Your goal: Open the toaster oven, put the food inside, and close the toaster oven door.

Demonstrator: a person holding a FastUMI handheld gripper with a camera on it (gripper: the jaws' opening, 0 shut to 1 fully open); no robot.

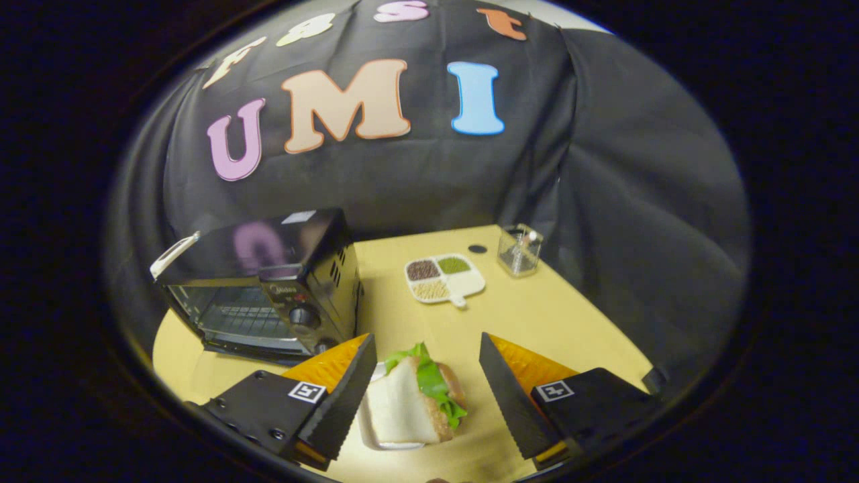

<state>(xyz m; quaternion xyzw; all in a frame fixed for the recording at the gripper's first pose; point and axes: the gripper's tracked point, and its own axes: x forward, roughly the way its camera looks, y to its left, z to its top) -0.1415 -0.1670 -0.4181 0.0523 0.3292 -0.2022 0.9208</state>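
1. The tongs (pixel 426 362) stand wide apart, touching nothing.
2. The sandwich (pixel 416 399) lies between them on a small plate (pixel 376 439).
3. The toaster oven (pixel 265 285), door open, sits at ten o'clock on the desk (pixel 537 315).

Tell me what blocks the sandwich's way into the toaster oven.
The oven's glass door looks shut, so it blocks entry. The bare table separates oven and sandwich, which lies between the open gripper's fingers.
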